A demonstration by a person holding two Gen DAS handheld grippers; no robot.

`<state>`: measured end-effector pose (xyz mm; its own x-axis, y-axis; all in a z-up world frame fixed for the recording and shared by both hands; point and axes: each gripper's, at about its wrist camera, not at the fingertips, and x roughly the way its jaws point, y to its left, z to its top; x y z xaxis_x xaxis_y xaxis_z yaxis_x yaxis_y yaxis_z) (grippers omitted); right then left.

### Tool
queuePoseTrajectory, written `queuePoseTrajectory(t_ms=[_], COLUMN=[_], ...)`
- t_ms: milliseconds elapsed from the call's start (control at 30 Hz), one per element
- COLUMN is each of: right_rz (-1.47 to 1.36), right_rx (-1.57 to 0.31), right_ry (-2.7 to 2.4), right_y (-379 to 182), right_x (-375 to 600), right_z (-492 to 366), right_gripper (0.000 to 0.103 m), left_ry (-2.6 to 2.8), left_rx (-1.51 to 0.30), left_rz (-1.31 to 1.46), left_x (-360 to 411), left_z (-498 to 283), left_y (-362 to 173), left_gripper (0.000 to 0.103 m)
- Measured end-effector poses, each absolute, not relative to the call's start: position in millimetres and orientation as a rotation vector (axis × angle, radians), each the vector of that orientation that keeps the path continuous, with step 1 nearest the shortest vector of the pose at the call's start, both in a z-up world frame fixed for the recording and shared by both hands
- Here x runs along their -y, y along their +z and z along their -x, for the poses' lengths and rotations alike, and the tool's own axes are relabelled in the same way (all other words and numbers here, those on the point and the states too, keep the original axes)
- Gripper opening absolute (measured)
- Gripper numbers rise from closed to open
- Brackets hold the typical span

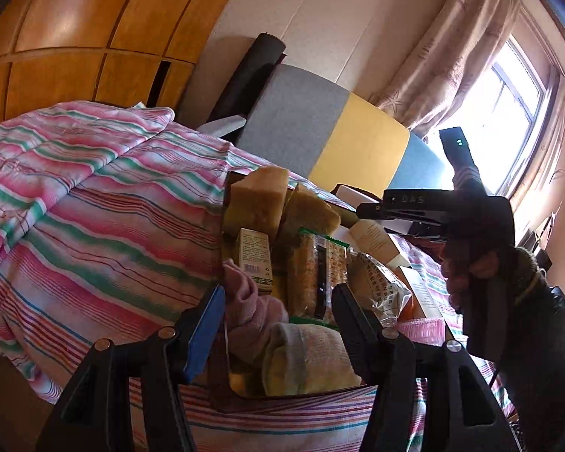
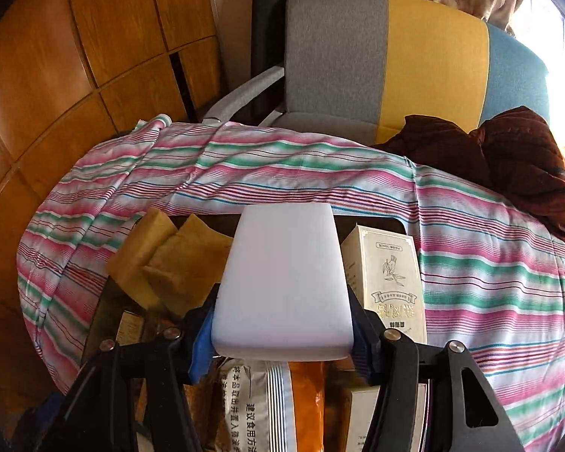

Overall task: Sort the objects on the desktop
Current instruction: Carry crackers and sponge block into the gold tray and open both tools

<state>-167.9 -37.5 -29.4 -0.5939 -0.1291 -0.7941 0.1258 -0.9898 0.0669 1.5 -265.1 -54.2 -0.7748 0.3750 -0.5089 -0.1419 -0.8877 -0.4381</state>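
While the right gripper [image 2: 282, 339] clamps a white rectangular foam block [image 2: 282, 278] between its 2 fingers, holding it above a dark tray [image 2: 373, 222] on the pink, green and white striped cloth [image 2: 489, 263], the left gripper [image 1: 278, 324] hangs with its jaws spread wide and nothing between them. Below the block lie 2 yellow-brown sponge blocks [image 2: 169, 260] and a cream printed carton [image 2: 388, 278]. Under the left gripper, rolled pink and pale socks [image 1: 282, 335] and a clear cracker packet [image 1: 312, 275] crowd the tray.

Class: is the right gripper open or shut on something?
Shut: the right gripper has its jaws pressed against both sides of a white rectangular foam block.
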Motion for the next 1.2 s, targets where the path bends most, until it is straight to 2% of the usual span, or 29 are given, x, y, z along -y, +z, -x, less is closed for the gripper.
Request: queuePoseTrajectory(t_ms=[267, 600, 667, 733, 900, 1033, 1200], right_rz=[-1.447, -1.289, -1.282, -1.295, -1.338, -1.229, -1.075], right_rx=[0.057, 0.058, 0.015, -0.034, 0.023, 0.075, 0.023], right_ry=[-2.627, -2.663, -2.65, -2.626, -2.57, -2.596, -2.66], right_y=[-54.2, -41.4, -41.4, -44.2, -51.7, -34.4, -15.3], right_x=[43.0, 37.4, 40.9, 46.9, 47.3, 33.7, 19.4], right_z=[190.7, 165.4, 162.4, 160.6, 164.1, 147.0, 98.0], right_gripper=[0.062, 0.065, 0.064, 0.058, 0.055, 0.057, 0.062], left_ry=[2.653, 2.667, 2.668, 2.666, 2.672, 2.7, 2.757], left_rx=[0.575, 0.571, 0.572, 0.565, 0.54, 0.494, 0.41], left_rz=[0.89, 0.915, 0.918, 0.919, 0.929, 0.943, 0.96], left_x=[269.5, 269.9, 269.5, 268.2, 264.1, 259.5, 246.4], left_z=[-1.5, -2.2, -2.0, -2.3, -3.3, -5.5, -7.3], left_y=[-58.9, -62.3, -62.5, -62.3, -61.0, -57.8, -49.4], left_gripper=[0.06, 0.06, 0.06, 0.06, 0.06, 0.062, 0.063])
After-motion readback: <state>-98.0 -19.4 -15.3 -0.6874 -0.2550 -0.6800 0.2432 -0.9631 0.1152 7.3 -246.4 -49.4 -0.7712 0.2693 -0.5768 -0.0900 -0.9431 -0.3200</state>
